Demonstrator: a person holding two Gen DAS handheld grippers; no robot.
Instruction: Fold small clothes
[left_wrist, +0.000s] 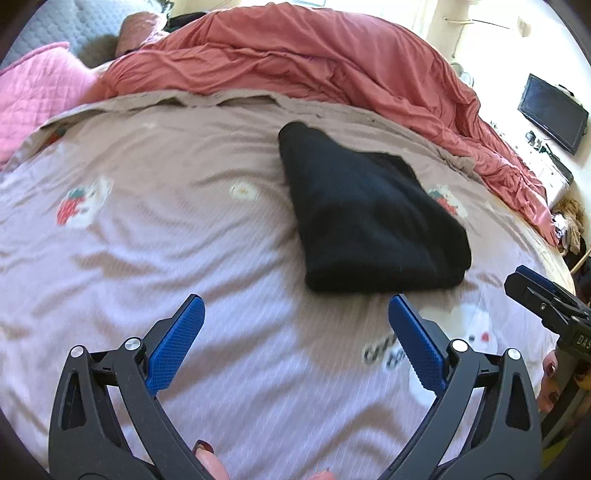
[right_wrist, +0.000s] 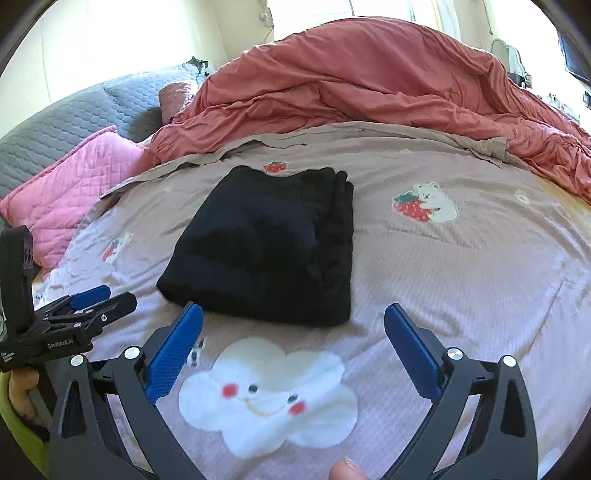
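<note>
Garment: black folded garment (right_wrist: 266, 243) lies flat on the bed, centre of the right wrist view; centre right of the left wrist view (left_wrist: 369, 218). Nothing touches it.
Left gripper (left_wrist: 295, 325): fingers spread wide, nothing between them; blue pads (left_wrist: 177, 343) sit just short of the garment's near edge, lower frame.
Right gripper (right_wrist: 293, 332): fingers spread wide, nothing between them, just short of the garment's near edge.
Bed: mauve sheet (right_wrist: 461, 277) with strawberry-bear prints and a white cloud print (right_wrist: 269, 398) at lower centre.
Background: red duvet (right_wrist: 369, 81) bunched along the top; pink pillow (right_wrist: 70, 188) at left.
</note>
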